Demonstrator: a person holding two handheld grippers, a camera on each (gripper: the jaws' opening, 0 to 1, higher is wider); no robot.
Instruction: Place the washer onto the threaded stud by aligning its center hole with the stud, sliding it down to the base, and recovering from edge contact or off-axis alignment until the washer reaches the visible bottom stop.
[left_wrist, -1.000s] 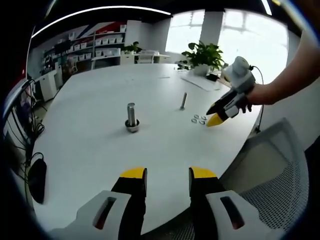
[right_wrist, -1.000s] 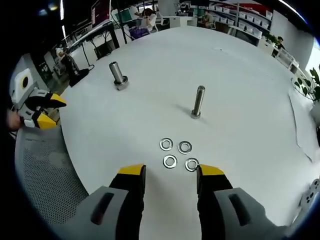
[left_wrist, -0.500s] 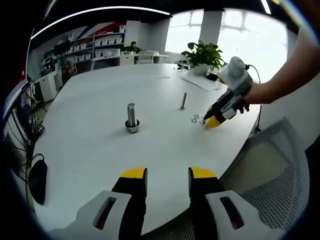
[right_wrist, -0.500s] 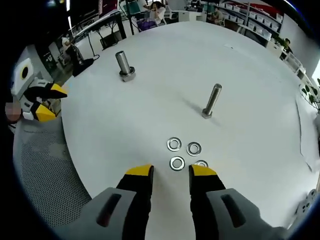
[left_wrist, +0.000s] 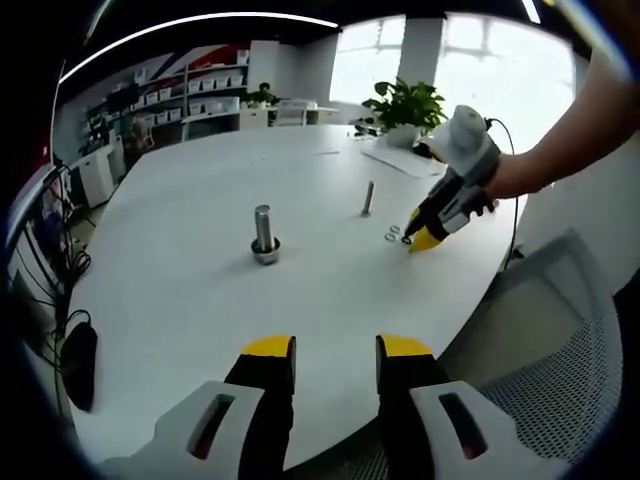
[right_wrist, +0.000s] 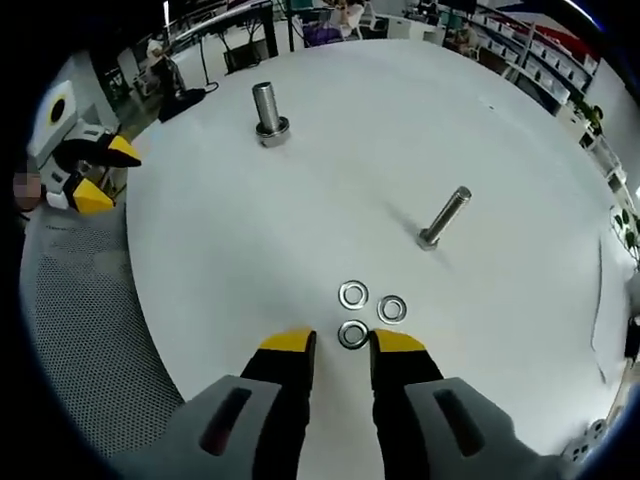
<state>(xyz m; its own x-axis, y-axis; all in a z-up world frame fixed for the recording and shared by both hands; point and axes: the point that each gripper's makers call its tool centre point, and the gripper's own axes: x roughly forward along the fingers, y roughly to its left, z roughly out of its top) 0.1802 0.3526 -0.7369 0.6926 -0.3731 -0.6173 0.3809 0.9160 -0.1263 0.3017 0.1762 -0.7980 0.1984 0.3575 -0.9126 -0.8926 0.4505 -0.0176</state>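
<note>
Right gripper (right_wrist: 340, 345) hangs low over the white table (right_wrist: 330, 180), jaws parted narrowly, one washer (right_wrist: 352, 334) between the tips, not gripped. Two more washers (right_wrist: 371, 301) lie just ahead; beyond stands the slim threaded stud (right_wrist: 444, 217), path unobstructed. Far left, a thicker bolt (right_wrist: 268, 112). Left gripper (left_wrist: 331, 352) hovers empty, jaws apart.

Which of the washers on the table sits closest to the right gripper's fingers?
The washer lying right between the tips of the right gripper. The other two visible washers lie farther out, toward the thin stud.
</note>
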